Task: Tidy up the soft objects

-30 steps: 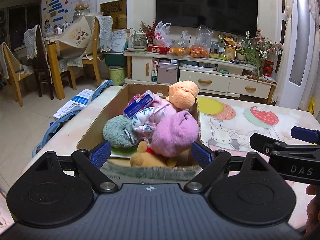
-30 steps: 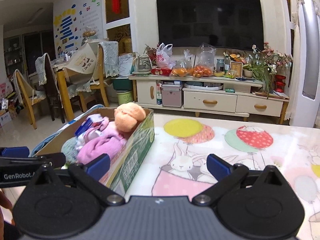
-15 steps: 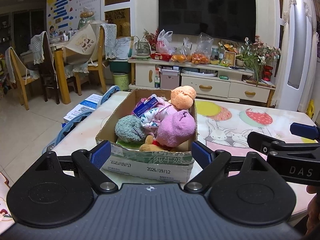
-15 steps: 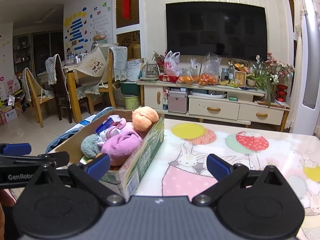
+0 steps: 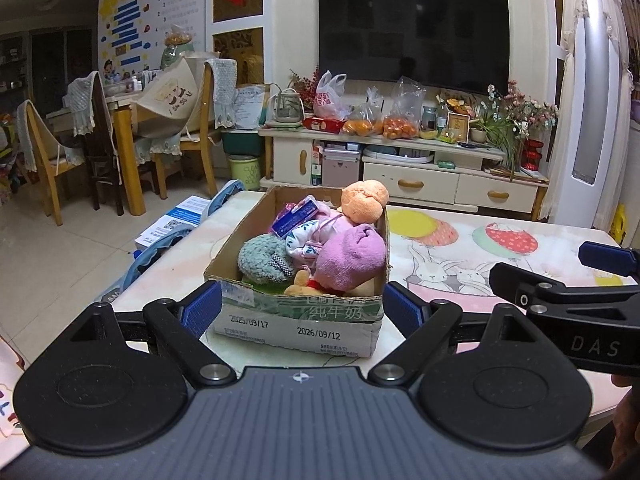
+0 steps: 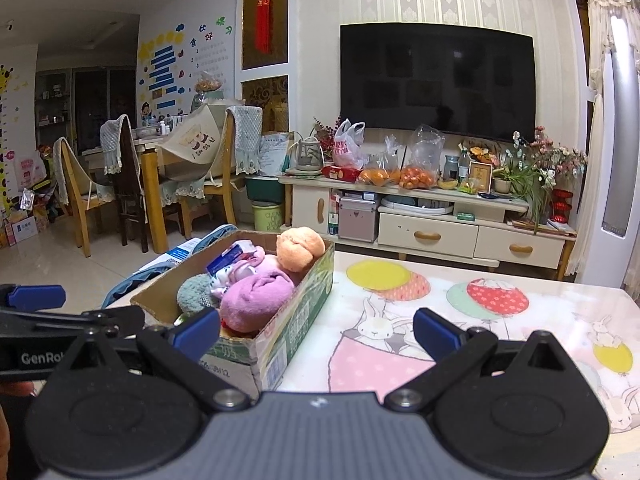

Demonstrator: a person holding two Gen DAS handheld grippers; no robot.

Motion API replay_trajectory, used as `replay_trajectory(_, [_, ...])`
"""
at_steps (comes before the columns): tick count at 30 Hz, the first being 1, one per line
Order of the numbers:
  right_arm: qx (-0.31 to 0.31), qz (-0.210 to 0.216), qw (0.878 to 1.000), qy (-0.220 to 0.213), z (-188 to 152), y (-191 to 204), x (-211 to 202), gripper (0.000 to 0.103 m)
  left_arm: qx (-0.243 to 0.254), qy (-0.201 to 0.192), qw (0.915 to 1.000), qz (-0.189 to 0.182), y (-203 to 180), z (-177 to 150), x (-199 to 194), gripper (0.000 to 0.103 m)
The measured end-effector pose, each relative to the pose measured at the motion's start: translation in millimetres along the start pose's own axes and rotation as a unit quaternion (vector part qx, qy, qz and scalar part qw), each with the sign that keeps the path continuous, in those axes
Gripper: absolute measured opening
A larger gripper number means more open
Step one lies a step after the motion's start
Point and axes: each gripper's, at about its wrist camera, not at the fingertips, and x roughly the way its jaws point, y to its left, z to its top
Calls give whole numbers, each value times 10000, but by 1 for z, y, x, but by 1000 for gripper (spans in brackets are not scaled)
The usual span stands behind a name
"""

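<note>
Box of soft toys dead ahead, both tongs wide open and empty.

Cardboard box [image 5: 298,322] at twelve o'clock of the left tongs [image 5: 302,310], long axis pointing away; at ten o'clock of the right tongs [image 6: 316,334], so nearer the left. Purple bundle [image 5: 350,258] on top, peach plush [image 5: 364,200] behind. Underneath, a cartoon tablecloth [image 6: 500,320]; beyond, a TV [image 6: 436,80].

Left wrist view: low over counter [image 5: 460,280] edge, faces TV [image 5: 412,36] at 12, box [image 5: 296,320] close, dead ahead. Right wrist view: beside it, same heading, box [image 6: 296,320] at 10. Both share box, TV, counter.
</note>
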Motion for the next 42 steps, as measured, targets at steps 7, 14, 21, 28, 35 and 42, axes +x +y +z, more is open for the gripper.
replay_trajectory(7, [-57, -6, 10000, 4, -2, 1, -2, 102, -49, -37, 10000, 37, -3, -3, -1, 103])
replay_trajectory(14, [-87, -41, 10000, 21, -5, 0, 0, 102, -12, -42, 9999, 114, -4, -5, -2, 103])
replay_trajectory(21, [-45, -40, 10000, 62, -8, -2, 2, 102, 4, -28, 9999, 123, -5, -5, -4, 103])
replay_trajectory(28, [-35, -67, 9999, 98, -11, -5, 4, 102, 22, -21, 9999, 115, -6, -5, -3, 103])
replay_trajectory(35, [70, -79, 9999, 124, -14, -14, 11, 102, -55, 99, 9999, -30, -5, -5, 5, 103])
replay_trajectory(42, [292, -75, 9992, 266, -24, -34, 22, 102, 235, 185, 9995, -42, -22, -4, 16, 103])
